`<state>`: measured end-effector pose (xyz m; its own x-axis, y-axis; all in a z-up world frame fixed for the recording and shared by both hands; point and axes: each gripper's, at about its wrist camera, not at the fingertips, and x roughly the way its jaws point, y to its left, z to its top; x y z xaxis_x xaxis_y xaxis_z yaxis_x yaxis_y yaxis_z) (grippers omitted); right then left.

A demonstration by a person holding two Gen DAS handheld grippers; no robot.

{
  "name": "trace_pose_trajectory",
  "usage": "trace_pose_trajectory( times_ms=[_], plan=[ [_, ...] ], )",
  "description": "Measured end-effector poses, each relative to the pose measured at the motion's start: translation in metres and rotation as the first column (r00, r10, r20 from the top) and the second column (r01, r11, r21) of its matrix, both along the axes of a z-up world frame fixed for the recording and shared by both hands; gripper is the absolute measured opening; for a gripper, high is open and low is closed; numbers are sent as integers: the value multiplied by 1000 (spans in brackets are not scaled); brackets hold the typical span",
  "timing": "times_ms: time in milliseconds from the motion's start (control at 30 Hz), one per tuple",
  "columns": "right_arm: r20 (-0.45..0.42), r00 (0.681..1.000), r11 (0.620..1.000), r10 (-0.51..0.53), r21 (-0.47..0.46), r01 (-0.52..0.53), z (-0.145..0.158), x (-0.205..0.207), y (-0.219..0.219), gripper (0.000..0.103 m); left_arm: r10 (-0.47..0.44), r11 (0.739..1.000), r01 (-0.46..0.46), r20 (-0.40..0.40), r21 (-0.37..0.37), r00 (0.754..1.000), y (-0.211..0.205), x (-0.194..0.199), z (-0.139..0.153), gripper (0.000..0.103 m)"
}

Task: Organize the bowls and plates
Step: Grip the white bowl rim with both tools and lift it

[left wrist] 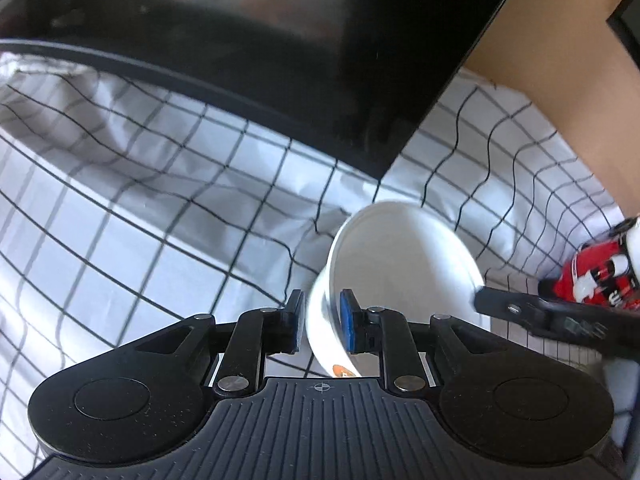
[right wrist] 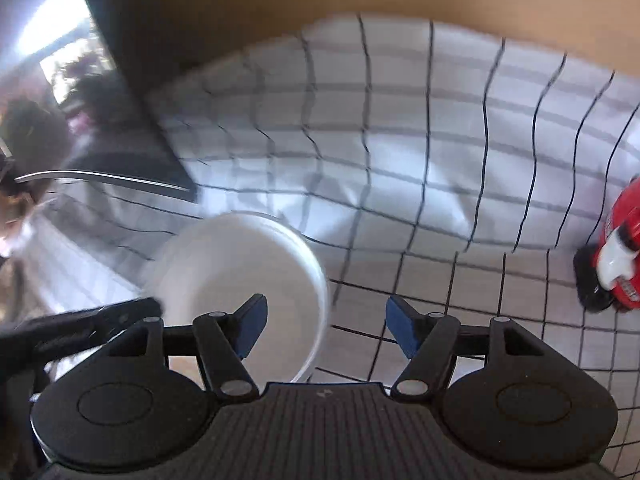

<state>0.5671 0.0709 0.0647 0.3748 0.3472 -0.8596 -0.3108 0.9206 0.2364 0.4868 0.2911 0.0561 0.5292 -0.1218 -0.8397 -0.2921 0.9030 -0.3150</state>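
Clearly the left gripper (left wrist: 320,322) is pinching the wall of the white bowl (left wrist: 400,264), one blue pad inside the rim and one outside, in the lower middle of the left wrist view. The bowl is tilting over the checked cloth (left wrist: 160,208), seemingly lifted clear of it. It is looking light, stiff and smooth, so a rim grip could be slipping if squeezed loosely; the near wall seems the best hold. The right gripper (right wrist: 326,330) is hanging wide open and holding nothing, with the bowl (right wrist: 240,276) sitting at lower left of its view. A red object (right wrist: 616,252) at the right edge is being cut off and blurred, so its kind is unclear. A dark panel (left wrist: 280,60) is filling the upper part of the left view.
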Motion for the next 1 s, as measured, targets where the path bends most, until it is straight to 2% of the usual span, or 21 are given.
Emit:
trace_pose_trajectory(
  times_ms=[33,167,367,433,567,733,867,1000],
  plan=[
    [-27,1000,1000,-5,0,5,-7,4,1,65,-9,1000,9,-10,-10,1000,0,1,-4,21],
    [-110,994,1000,-11,-6,10,-33,13,8,52,-37,999,35,-45,-41,998,-4,7,-21,21],
    [-157,988,1000,10,-7,-11,-48,10,14,19,-65,997,62,-75,-42,995,-15,17,-35,23],
    [-141,990,1000,11,-16,-14,-45,6,12,17,-73,997,71,-99,-21,992,-20,18,-36,21],
    [-64,998,1000,14,-16,-15,-16,-13,-9,16,-88,995,84,-70,-59,994,-30,10,-14,21],
    [55,999,1000,-4,4,4,40,-45,-56,17,-144,989,145,50,-18,988,-70,-3,47,21],
    [149,987,998,-53,23,50,83,-76,-111,18,-213,977,214,133,4,968,-118,-13,93,21],
    [210,971,993,-116,39,110,113,-107,-174,19,-290,956,294,175,7,941,-174,-21,119,21]
  ],
)
